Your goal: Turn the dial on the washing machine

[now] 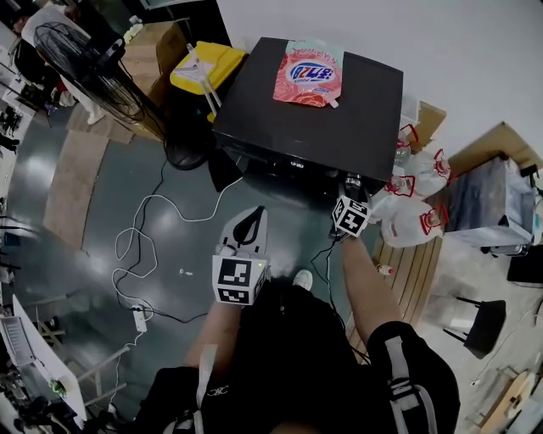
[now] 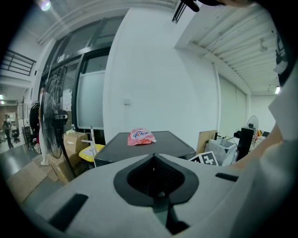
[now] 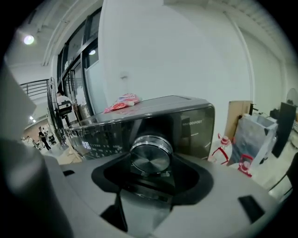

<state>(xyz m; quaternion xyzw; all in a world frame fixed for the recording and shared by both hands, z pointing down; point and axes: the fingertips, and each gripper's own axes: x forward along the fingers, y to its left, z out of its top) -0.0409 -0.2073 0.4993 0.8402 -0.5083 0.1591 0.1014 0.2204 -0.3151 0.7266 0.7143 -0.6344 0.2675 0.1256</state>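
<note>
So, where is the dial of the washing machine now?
In the right gripper view the dial is at centre, on the front panel of the washing machine near its right end, between the jaws of the right gripper.

The light is even and quite bright in all three pictures, and shadows are soft. In the head view the grey floor has a pale sheen, while the top of the washing machine stays dull and dark. In the left gripper view a ceiling lamp glows at the upper left, the white wall is almost washed out, and the left gripper, close to the lens, looks soft. In the right gripper view another lamp shines, the metal dial carries bright glare, and the glossy front panel mirrors the room. Both gripper views bend strongly and have black corners.
</note>
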